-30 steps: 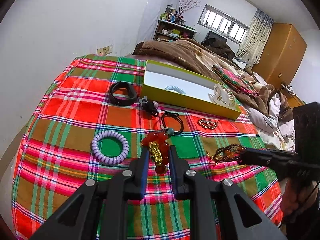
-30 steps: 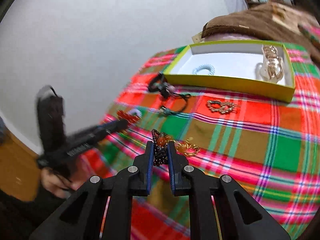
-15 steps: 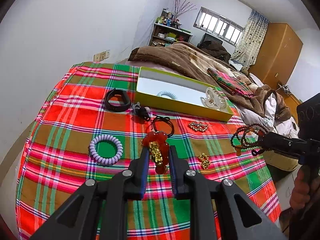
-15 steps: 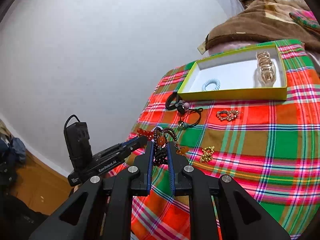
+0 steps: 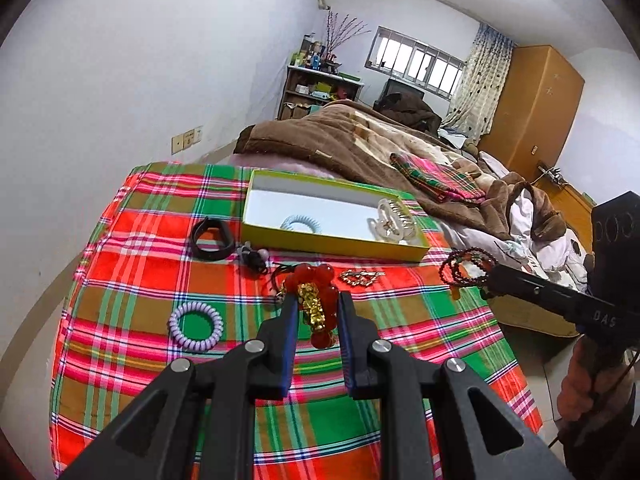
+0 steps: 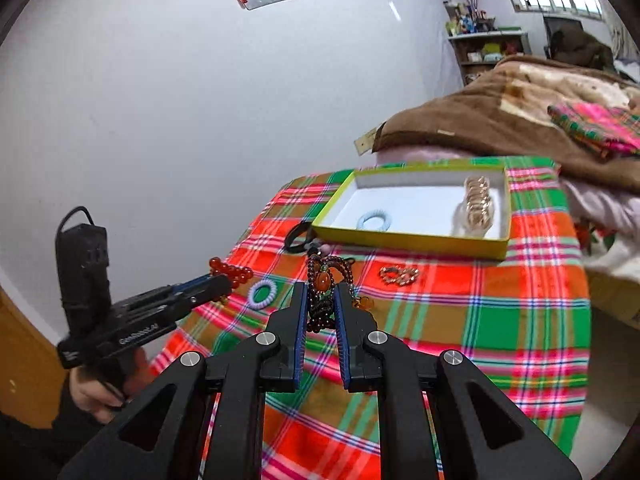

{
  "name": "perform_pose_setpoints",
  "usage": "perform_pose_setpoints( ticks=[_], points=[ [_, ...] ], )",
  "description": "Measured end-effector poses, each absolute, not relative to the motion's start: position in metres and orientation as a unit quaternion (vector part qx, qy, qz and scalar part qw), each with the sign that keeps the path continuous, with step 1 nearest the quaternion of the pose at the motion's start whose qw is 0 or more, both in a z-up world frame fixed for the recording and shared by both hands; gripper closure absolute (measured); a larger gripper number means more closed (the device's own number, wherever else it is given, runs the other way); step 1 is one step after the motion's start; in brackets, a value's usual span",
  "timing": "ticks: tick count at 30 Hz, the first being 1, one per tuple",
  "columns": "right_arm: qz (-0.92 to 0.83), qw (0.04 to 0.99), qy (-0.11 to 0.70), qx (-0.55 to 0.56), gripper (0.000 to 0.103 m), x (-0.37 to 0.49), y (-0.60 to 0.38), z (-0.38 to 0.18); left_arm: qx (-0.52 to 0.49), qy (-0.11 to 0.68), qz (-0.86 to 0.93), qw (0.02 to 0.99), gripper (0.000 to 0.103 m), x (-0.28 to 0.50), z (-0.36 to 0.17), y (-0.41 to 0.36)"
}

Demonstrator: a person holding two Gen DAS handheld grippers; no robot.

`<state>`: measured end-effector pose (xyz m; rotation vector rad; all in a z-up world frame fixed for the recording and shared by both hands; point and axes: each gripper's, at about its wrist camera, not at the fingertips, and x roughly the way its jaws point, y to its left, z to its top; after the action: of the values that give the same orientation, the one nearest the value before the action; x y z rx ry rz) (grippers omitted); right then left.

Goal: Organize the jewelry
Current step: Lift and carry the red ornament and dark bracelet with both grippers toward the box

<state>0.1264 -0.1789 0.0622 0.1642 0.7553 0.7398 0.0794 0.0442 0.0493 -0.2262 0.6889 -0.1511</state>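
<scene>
Lying at the far left of the plaid cloth (image 5: 132,240), a black band (image 5: 211,238) is resting flat, with a lilac coil hair tie (image 5: 196,325) sitting nearer on a green square. Just right of the band, a dark hair tie with pale beads (image 5: 253,258) is lying close to the near wall of the yellow-green box (image 5: 332,246), which is holding a pale blue coil tie (image 5: 301,224) toward its left and a stack of gold bangles (image 5: 394,222) at its right end. The left gripper (image 5: 316,306) is hanging above the middle of the cloth, its jaws pinching a red bead bracelet with a gold charm (image 5: 314,292) and keeping it clear of the fabric. A small gold chain piece (image 5: 360,278) is lying on the cloth right of that, near the box's front wall. Further right, the right gripper (image 6: 321,302) is gripping a bundle of dark red bead strands with an orange pendant (image 6: 322,280), its jaws narrowed on the bundle; in the left wrist view the strands (image 5: 464,268) are dangling off its tip beyond the cloth's right edge, over the floor. Behind everything, a brown blanket (image 5: 360,136) is lying rumpled across the bed.
</scene>
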Motion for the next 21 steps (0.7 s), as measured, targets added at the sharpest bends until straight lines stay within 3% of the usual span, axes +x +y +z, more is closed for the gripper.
perform_pose_setpoints(
  ticks=[21],
  points=[
    [0.315, 0.873, 0.370, 0.039, 0.089, 0.191, -0.161, 0.048, -0.089, 0.345, -0.095, 0.930, 0.083, 0.145, 0.051, 0.036]
  ],
)
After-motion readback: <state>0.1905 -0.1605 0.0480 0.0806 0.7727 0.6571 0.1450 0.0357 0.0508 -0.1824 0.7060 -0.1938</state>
